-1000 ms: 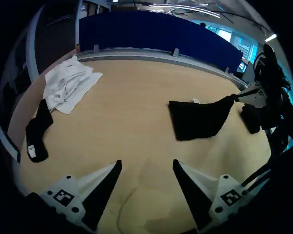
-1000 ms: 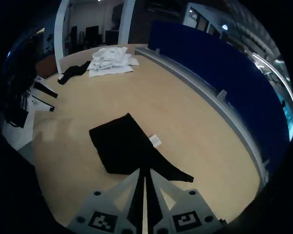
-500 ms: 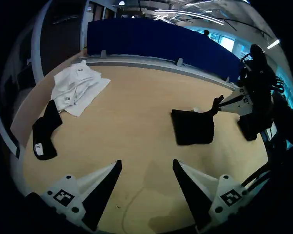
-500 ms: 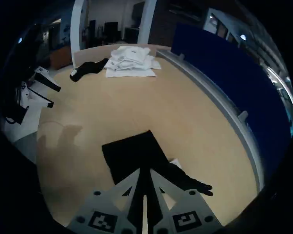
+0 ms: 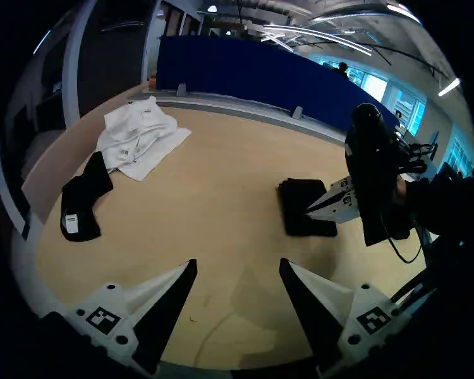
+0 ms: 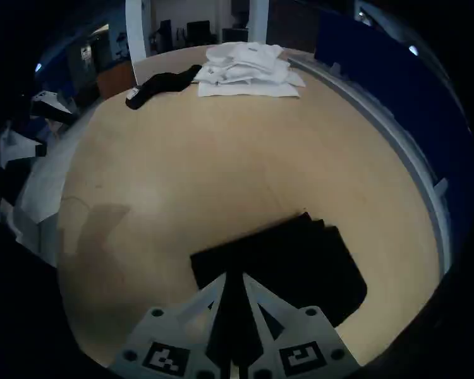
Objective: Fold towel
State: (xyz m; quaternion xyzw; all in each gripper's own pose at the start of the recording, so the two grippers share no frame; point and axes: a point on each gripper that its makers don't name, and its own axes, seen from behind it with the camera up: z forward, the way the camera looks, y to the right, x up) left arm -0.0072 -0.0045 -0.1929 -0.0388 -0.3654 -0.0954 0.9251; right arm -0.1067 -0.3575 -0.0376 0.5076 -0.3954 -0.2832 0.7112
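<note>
**Clamping the black towel (image 6: 300,265) with the right gripper (image 6: 235,297)**

You are holding the right gripper low over the wooden table (image 6: 174,177). Its fingers are clenching an edge of the black towel between them. The towel is lying folded into a compact dark stack on the tabletop, on the side near the blue partition (image 5: 256,69). Your left gripper (image 5: 237,278) is hovering above bare wood with its fingers spread wide, grasping nothing, well apart from the towel. At the far end, a pile of white towels (image 5: 139,136) is resting just beside a crumpled black cloth (image 5: 82,202).
</note>
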